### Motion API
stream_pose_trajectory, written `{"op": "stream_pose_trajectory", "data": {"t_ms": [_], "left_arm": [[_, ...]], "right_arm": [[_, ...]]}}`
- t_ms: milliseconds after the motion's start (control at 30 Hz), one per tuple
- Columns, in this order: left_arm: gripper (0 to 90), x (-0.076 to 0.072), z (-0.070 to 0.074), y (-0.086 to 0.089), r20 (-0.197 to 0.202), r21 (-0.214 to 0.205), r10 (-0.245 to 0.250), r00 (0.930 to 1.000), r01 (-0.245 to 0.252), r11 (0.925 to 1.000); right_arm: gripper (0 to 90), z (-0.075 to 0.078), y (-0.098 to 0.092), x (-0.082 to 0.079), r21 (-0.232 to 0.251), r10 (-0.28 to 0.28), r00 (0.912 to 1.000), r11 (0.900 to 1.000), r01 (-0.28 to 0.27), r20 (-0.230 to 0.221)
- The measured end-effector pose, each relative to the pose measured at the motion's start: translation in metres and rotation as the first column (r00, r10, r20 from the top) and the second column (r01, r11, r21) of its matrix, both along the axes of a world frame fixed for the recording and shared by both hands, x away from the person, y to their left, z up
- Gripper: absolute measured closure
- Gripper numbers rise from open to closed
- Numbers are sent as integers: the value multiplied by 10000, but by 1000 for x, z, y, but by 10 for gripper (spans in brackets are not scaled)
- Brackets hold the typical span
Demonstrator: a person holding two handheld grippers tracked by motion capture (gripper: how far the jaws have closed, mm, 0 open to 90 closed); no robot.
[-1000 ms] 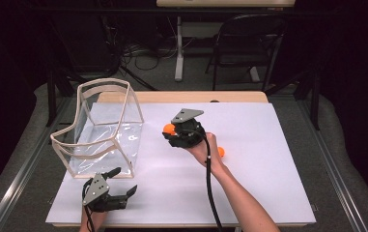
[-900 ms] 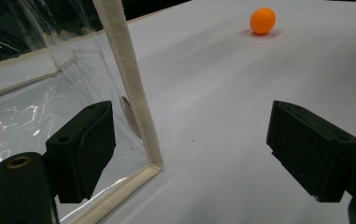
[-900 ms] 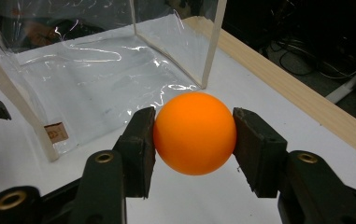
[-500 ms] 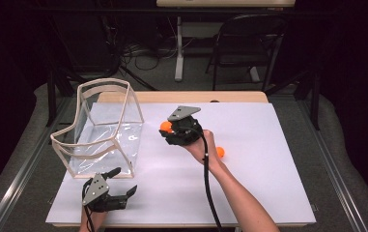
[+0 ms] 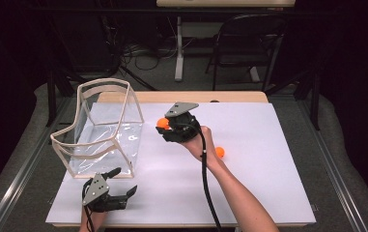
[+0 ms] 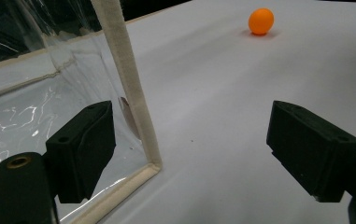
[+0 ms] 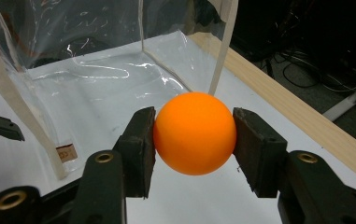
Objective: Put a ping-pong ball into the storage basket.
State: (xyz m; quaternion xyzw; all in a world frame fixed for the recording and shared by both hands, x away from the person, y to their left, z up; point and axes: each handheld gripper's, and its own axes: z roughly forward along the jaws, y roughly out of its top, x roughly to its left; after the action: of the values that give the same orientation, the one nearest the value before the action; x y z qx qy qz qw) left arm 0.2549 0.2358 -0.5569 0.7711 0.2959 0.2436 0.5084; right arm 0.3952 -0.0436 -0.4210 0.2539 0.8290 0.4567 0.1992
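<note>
A smooth, matte orange plastic ball (image 7: 195, 133) was pinched between the jaws of the right hand-held gripper (image 5: 164, 128), held above the white desk (image 5: 268, 145) just beside the open side of the clear plastic bin with cream-taped edges (image 5: 102, 128). The left hand-held gripper (image 5: 123, 182) was seen with its jaws spread, at the bin's near corner. A second orange ball (image 5: 219, 152) lay on the bare right half. Since the earlier frame, the held ball had been carried slightly toward the bin.

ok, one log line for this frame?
right gripper: shut on orange ball | left gripper: open, beside clear bag | second ball: on table
</note>
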Motion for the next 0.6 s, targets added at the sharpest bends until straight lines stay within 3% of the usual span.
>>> {"op": "stream_pose_trajectory", "data": {"t_ms": [600], "left_arm": [[157, 0, 0, 0, 30, -65, -13, 10000, 14, 10000]], "right_arm": [[509, 12, 15, 4, 24, 273, 9996, 9996, -273, 91]]}}
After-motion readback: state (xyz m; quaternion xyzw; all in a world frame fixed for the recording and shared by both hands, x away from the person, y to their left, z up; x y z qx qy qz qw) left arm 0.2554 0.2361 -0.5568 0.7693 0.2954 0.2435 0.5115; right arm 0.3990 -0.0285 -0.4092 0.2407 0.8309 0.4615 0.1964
